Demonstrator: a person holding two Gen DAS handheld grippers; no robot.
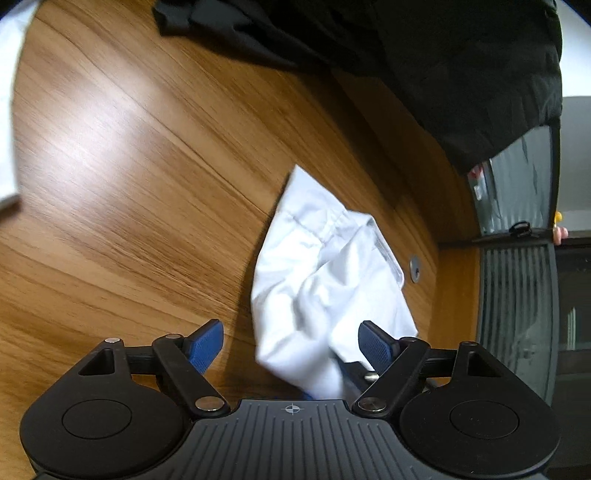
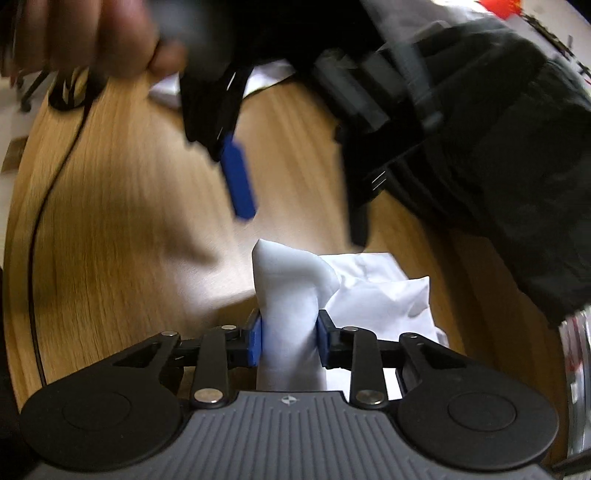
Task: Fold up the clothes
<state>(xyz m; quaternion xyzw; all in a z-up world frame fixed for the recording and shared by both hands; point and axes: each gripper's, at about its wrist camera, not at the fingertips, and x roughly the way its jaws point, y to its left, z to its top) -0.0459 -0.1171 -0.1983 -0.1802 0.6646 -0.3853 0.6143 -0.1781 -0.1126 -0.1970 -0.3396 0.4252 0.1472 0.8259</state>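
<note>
A crumpled white garment (image 1: 325, 273) lies on the wooden table (image 1: 129, 166). My left gripper (image 1: 291, 343) is open just above it, its blue pads wide apart, and part of the cloth lies between them. In the right wrist view my right gripper (image 2: 288, 339) is shut on a bunched fold of the white garment (image 2: 291, 295), which rises between the blue pads. The left gripper (image 2: 236, 181), blurred, hangs above the garment with one blue finger showing, held by a hand (image 2: 92, 33). A black garment (image 1: 424, 55) lies at the back of the table.
The black garment also fills the upper right of the right wrist view (image 2: 498, 147). A black cable (image 2: 40, 229) runs along the table's left side. More white cloth (image 2: 266, 77) lies at the far side. A grey chair (image 1: 517, 295) stands past the table's right edge.
</note>
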